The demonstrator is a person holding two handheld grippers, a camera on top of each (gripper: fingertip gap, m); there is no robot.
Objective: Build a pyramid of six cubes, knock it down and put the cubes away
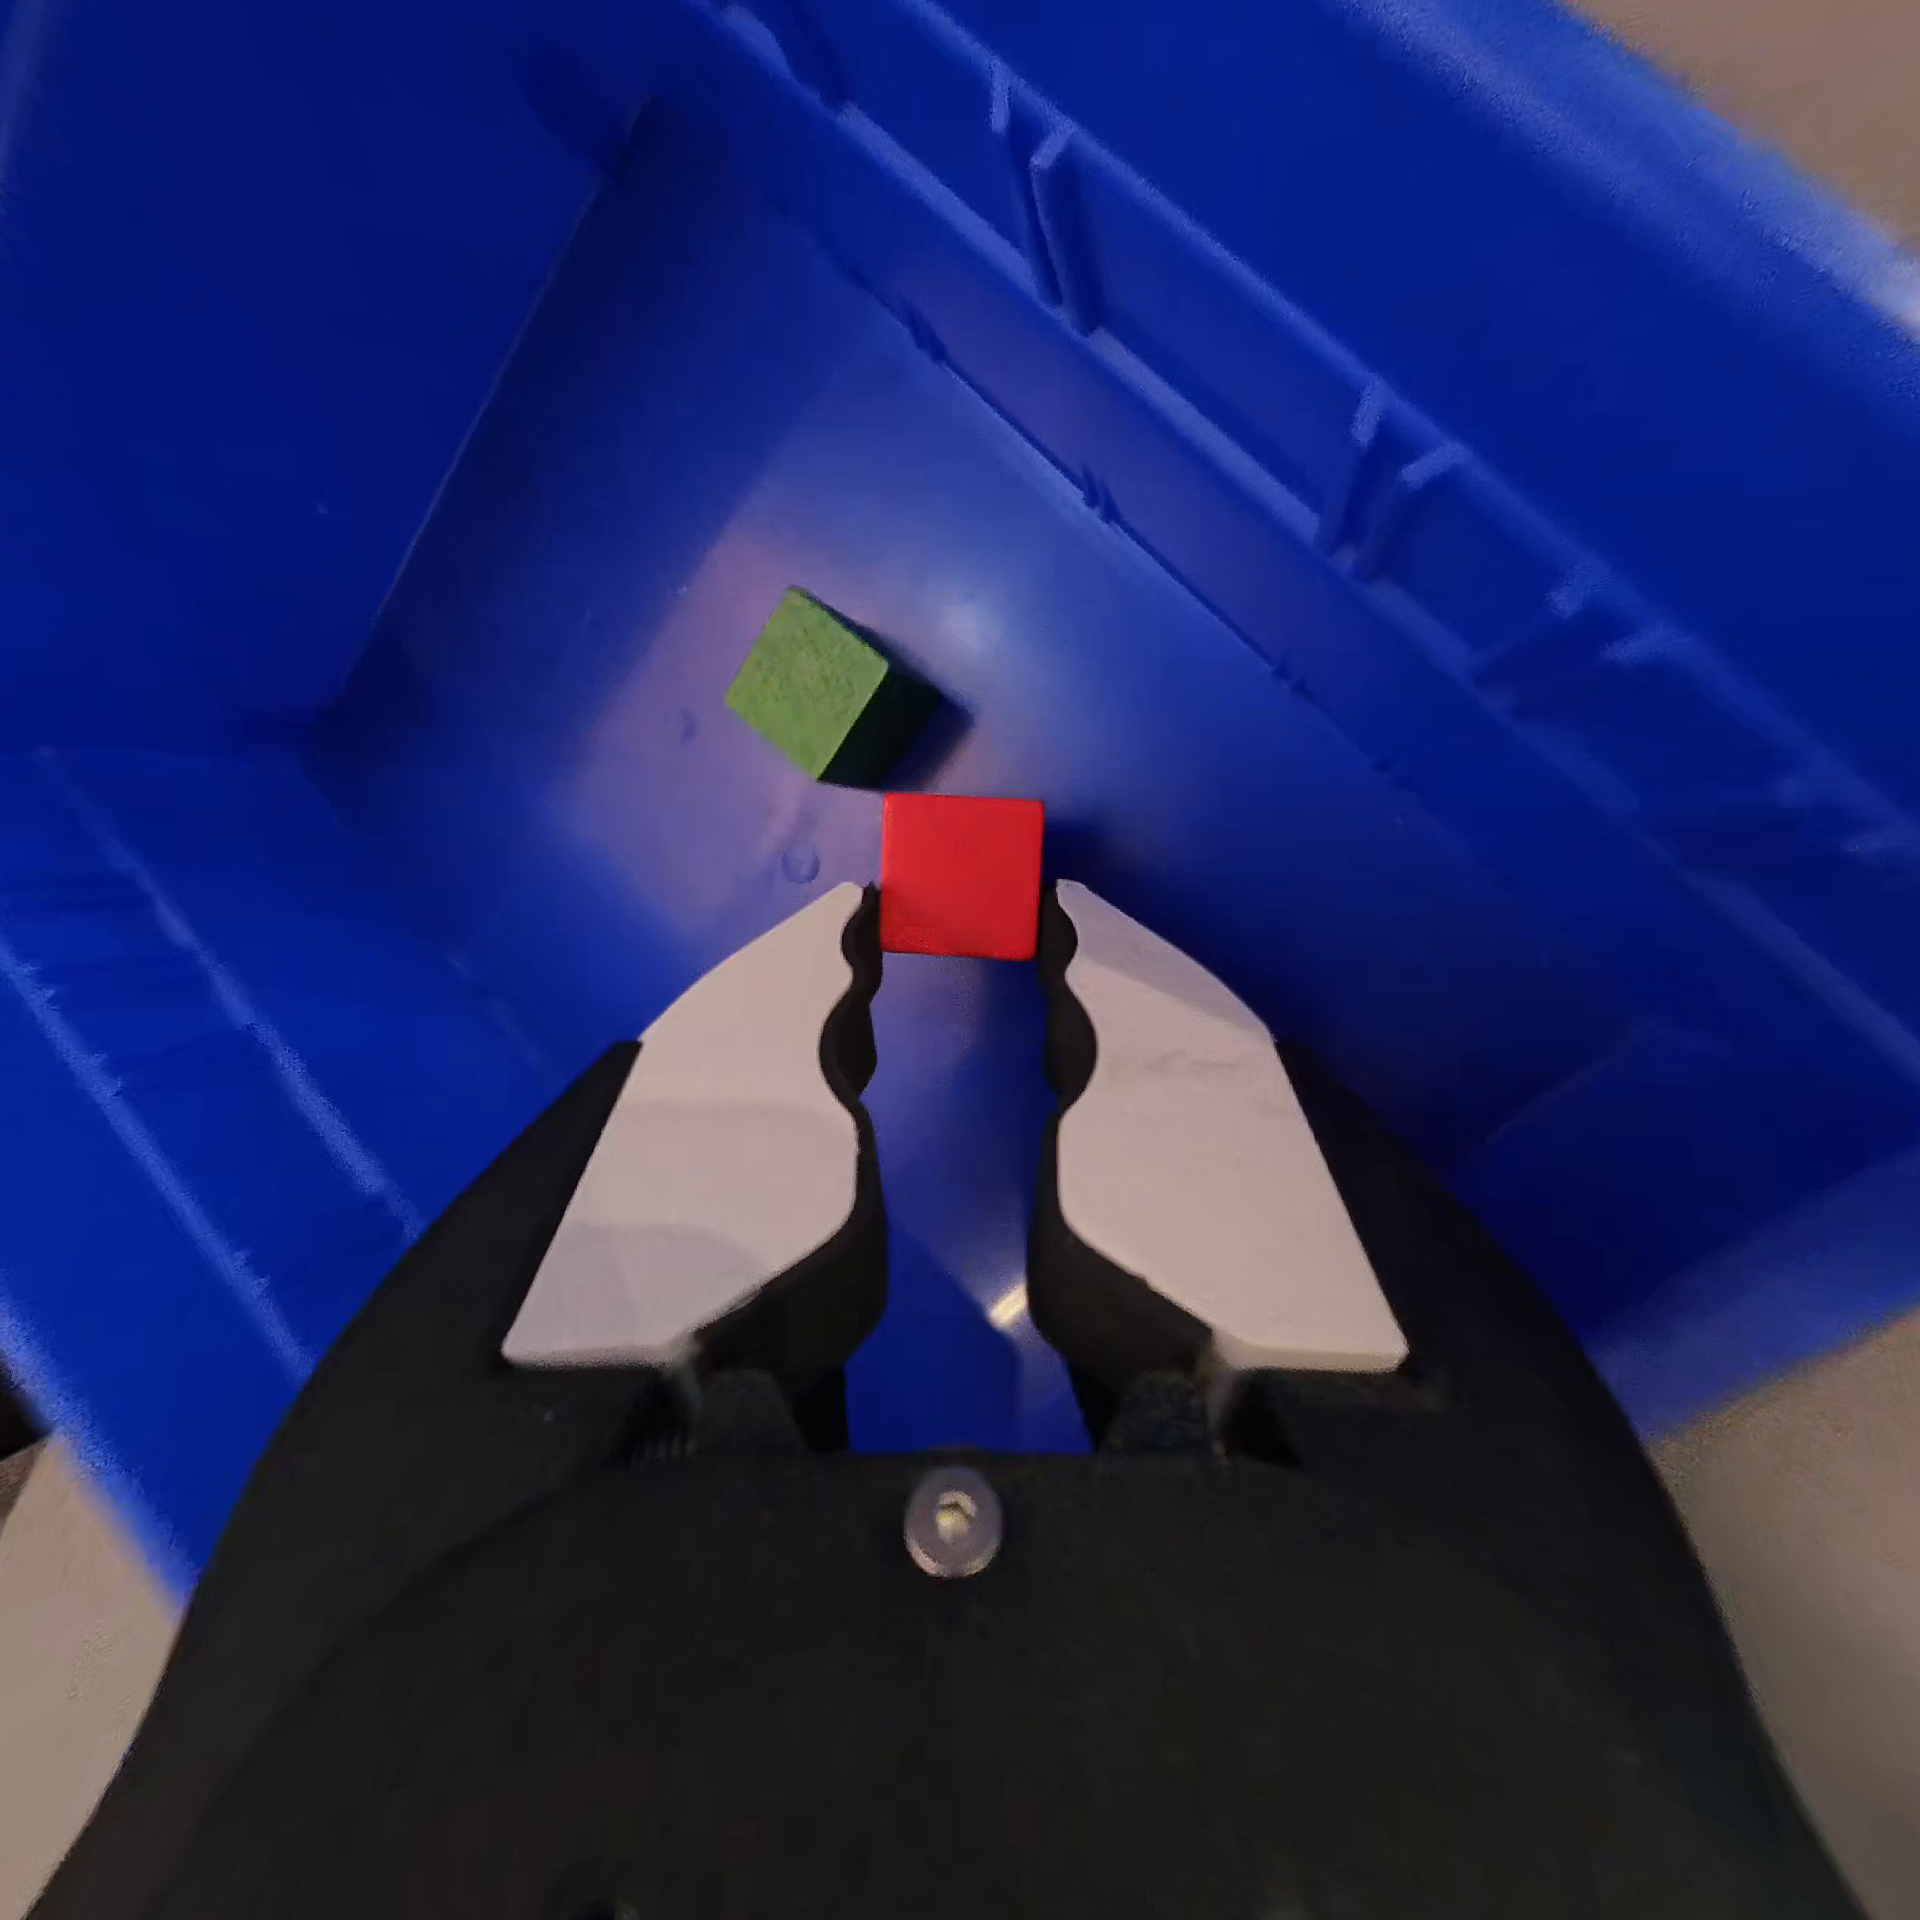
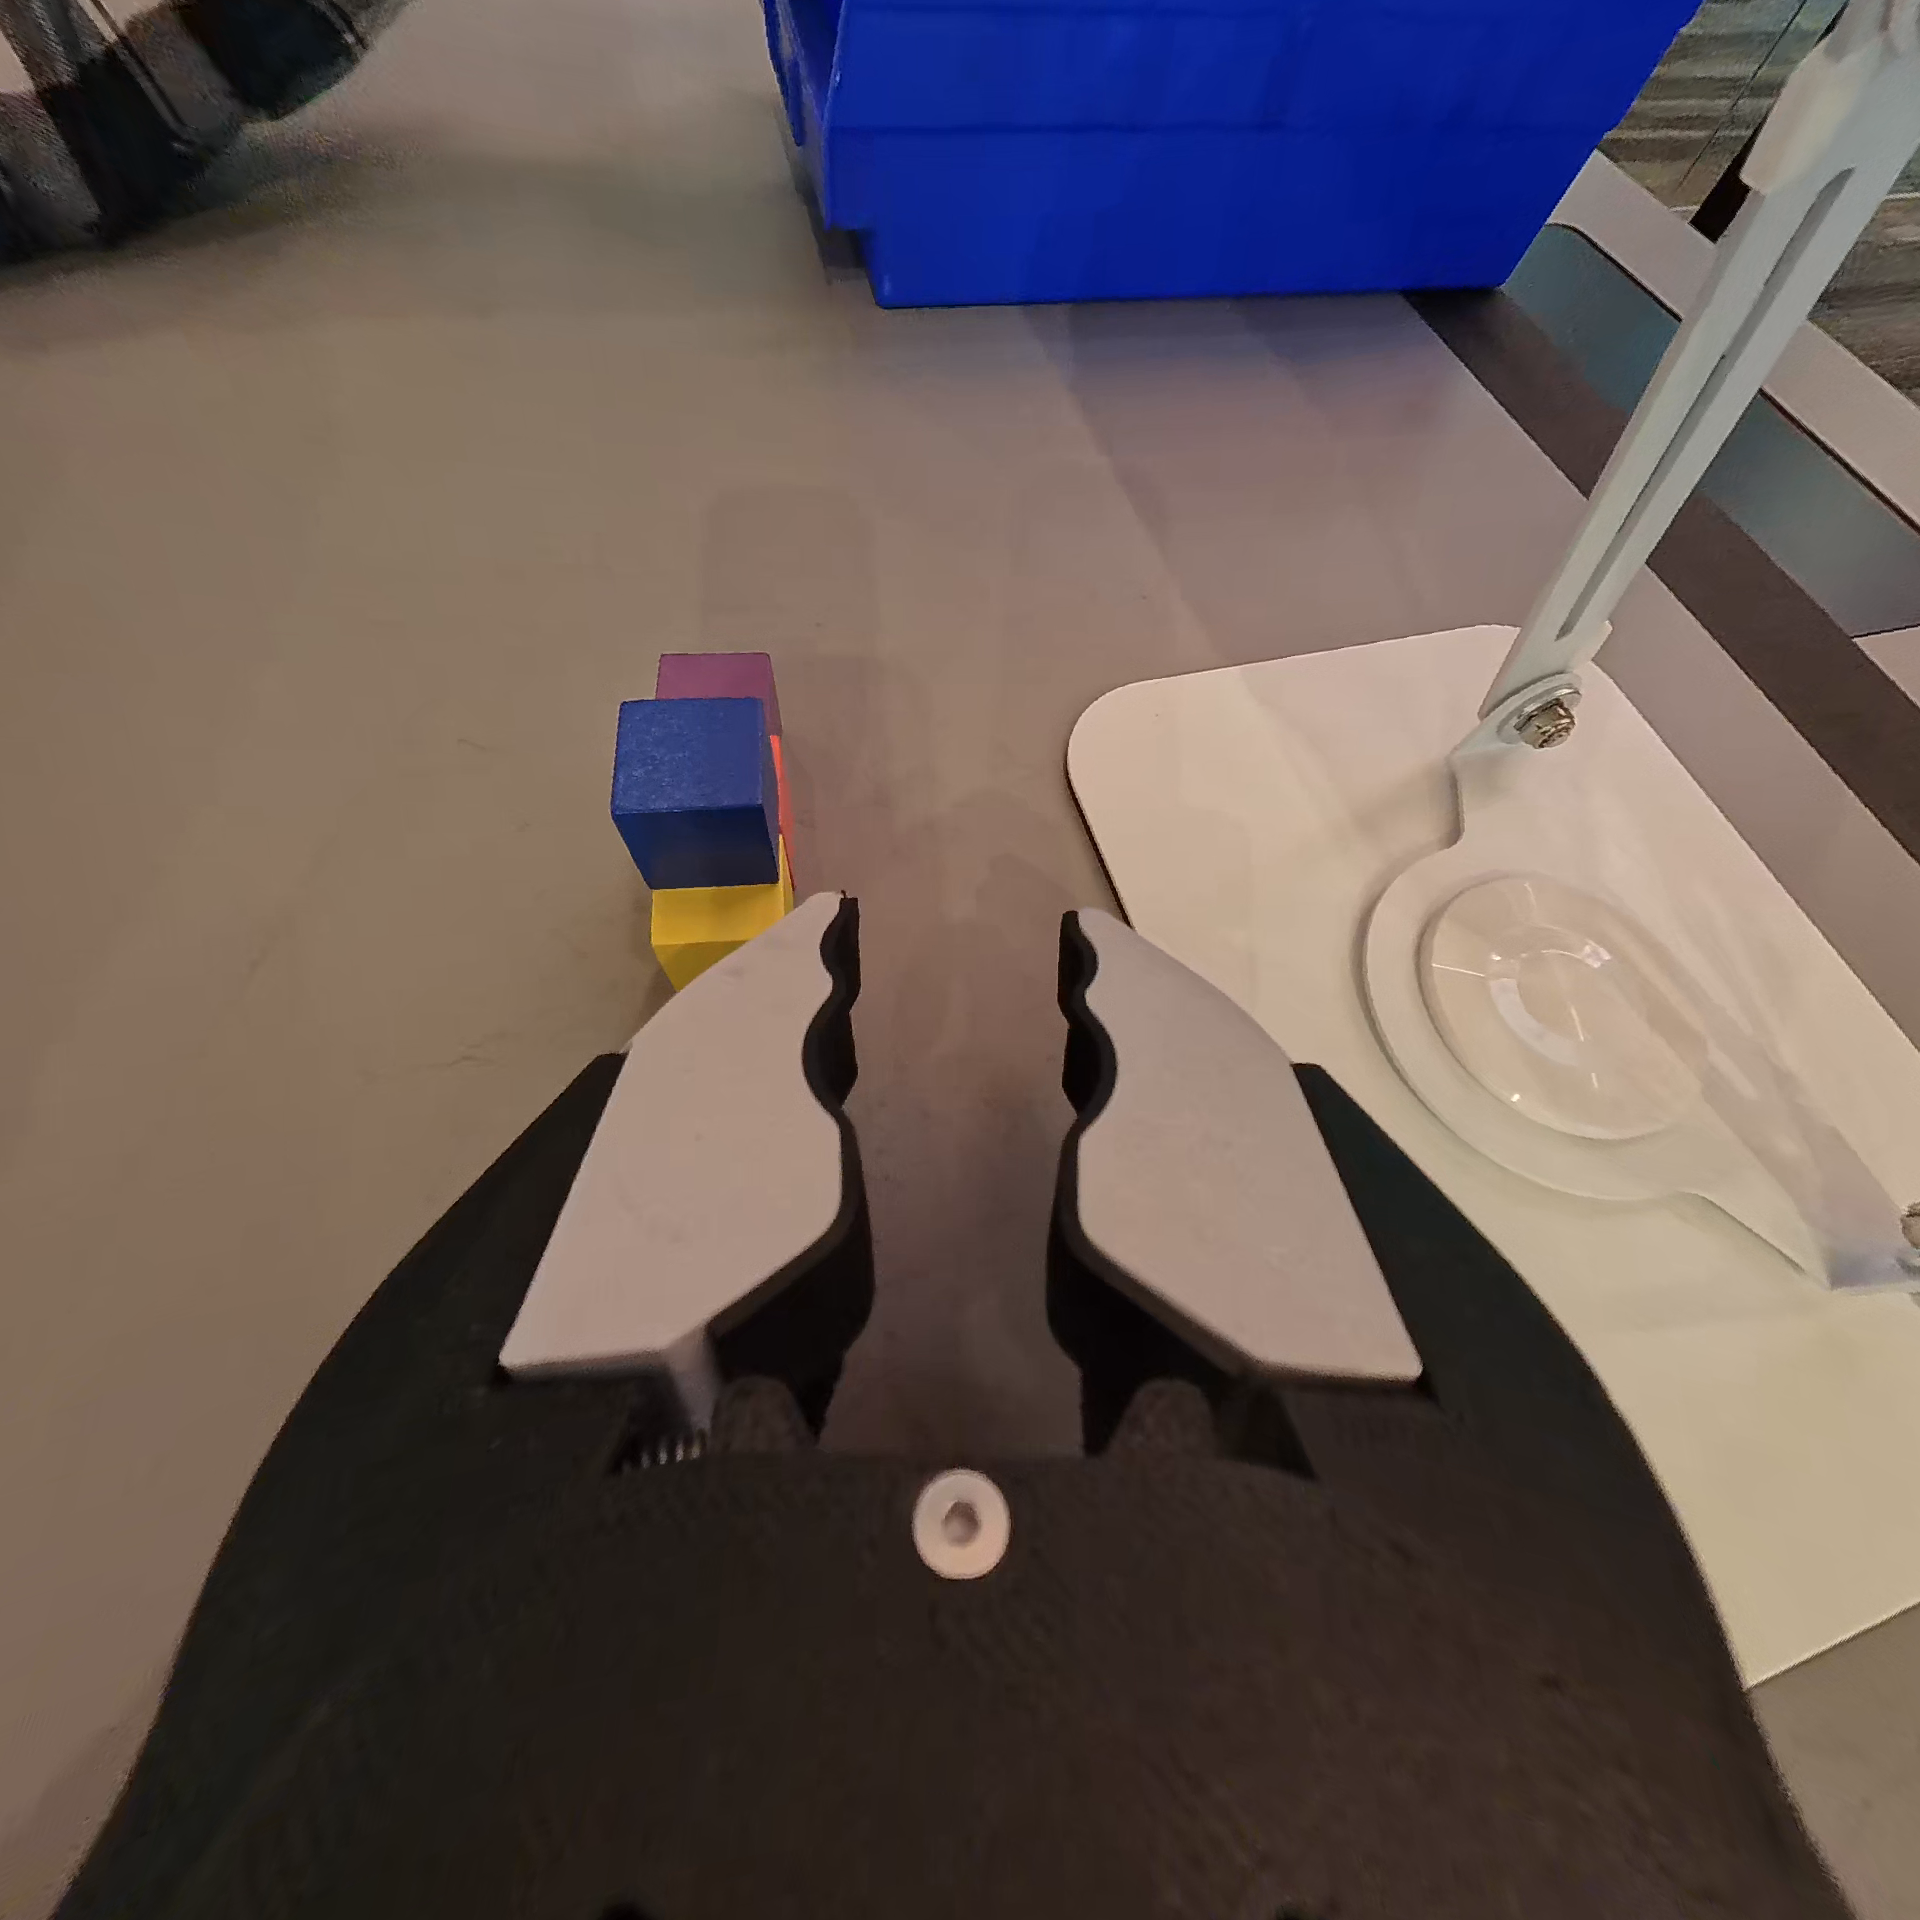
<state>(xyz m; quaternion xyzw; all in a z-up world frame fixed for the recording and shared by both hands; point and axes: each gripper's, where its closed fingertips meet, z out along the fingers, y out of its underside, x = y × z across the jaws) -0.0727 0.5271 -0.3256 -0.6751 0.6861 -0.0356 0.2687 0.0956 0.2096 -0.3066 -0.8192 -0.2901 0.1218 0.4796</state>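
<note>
Left gripper (image 1: 961,902) pinching red cube (image 1: 961,873) — flat, matte, right gripper (image 2: 956,920) agape

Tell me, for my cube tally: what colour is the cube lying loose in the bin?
Green, clearest in the left wrist view.

The left gripper (image 1: 961,902) points down into a big blue bin (image 1: 1351,520). It holds a red cube (image 1: 961,875) between its two tips. The black pads (image 1: 858,925) press on the cube's left and right sides. Only the near part of the cube sits between the tips; the rest sticks out past them. A green cube (image 1: 808,684) lies on the floor of the bin, turned at an angle, just beyond the red one and a bit to the left.
</note>
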